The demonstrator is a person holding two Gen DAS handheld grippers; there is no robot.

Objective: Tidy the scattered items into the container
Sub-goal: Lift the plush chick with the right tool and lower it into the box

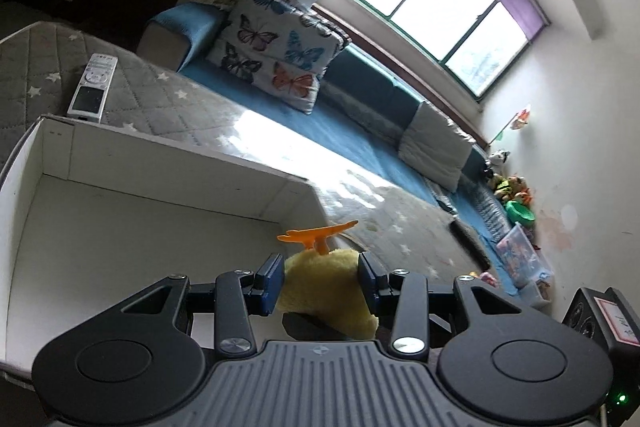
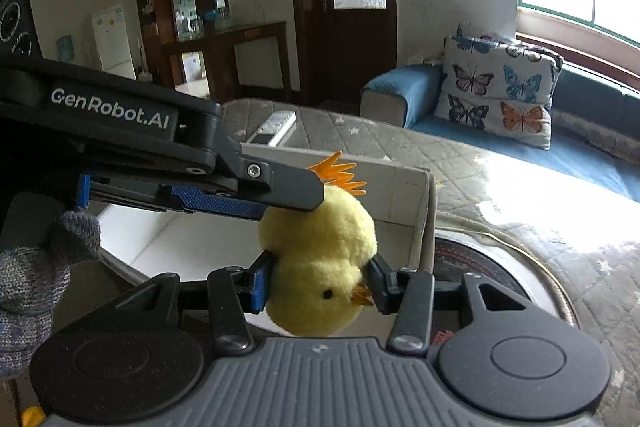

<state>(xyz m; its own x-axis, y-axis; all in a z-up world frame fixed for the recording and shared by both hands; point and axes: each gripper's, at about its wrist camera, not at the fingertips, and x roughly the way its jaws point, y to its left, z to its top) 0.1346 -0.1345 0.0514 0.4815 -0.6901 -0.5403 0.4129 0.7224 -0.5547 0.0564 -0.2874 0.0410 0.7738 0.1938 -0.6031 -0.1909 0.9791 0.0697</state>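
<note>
A yellow plush chick (image 2: 320, 267) with orange feet (image 2: 340, 175) hangs upside down between both grippers, above the near right corner of an open white cardboard box (image 2: 424, 211). My right gripper (image 2: 318, 285) is shut on the chick near its head. My left gripper (image 2: 296, 203) comes in from the left and is shut on the chick's upper body. In the left wrist view the chick (image 1: 324, 287) sits between the left gripper's (image 1: 320, 277) blue pads, its orange feet (image 1: 316, 233) sticking up, with the box (image 1: 160, 163) behind and left.
The box stands on a grey star-patterned quilted mat (image 1: 168, 95). A white remote control (image 1: 92, 87) lies beyond the box's far wall. A blue sofa with a butterfly pillow (image 1: 276, 43) is behind. A round robot vacuum (image 2: 500, 267) sits right of the box. A black speaker (image 1: 600, 315) is at right.
</note>
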